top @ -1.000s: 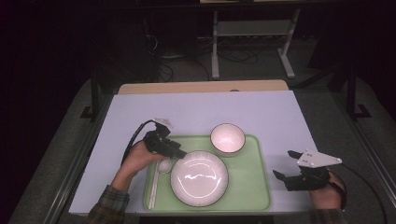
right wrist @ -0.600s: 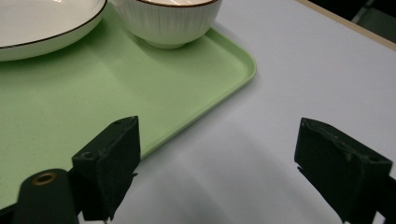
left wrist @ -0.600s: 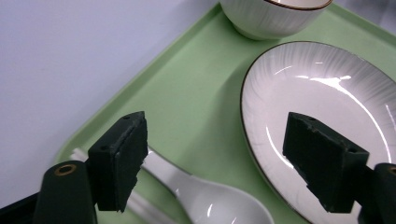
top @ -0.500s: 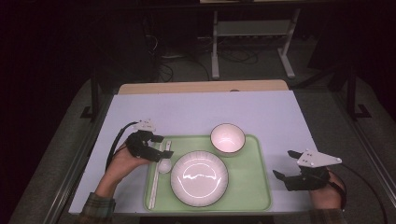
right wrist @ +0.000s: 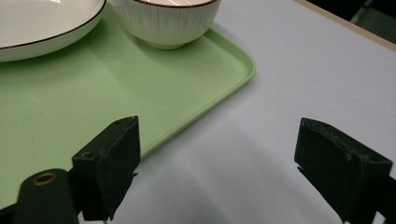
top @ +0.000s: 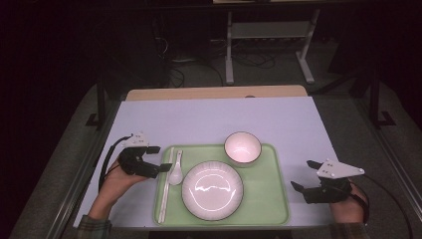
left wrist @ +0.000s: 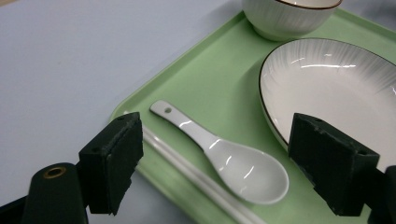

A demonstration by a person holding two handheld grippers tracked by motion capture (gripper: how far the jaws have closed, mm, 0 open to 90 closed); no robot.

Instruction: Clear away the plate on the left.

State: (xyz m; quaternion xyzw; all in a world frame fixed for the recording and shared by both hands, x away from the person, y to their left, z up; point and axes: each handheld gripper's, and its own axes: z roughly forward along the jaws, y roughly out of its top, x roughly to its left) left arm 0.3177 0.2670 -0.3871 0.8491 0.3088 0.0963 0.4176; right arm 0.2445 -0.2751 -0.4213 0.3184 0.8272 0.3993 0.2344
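Landmark: green tray, set on the pale surface.

1. Right hand-held gripper — just off the tray's right edge, above the surface. Jaws are held wide apart with nothing between them; in the right gripper view, bare surface and the tray's corner are seen through the gap.

2. Left hand-held gripper — just off the tray's left edge. Its jaws have just been opening and now stand wide; nothing is gripped. The spoon is framed between them in the left gripper view but is not touched.

3. Chopsticks — laid along the tray's left rim, beside the spoon.

4. Spoon — white, resting on the tray between chopsticks and plate, bowl end toward the person.

5. Plate — white, at the tray's near middle.

6. Bowl — white, at the tray's far edge, behind the plate.

Progress, as judged: the setting appears laid out complete on the tray, the spoon seemingly placed last; little is left beyond withdrawal of the hand-held grippers.

Views compared: the hole in the spoon's handle and the ribbing on plate and bowl are given by the left gripper view; the whole layout is given by the high view.
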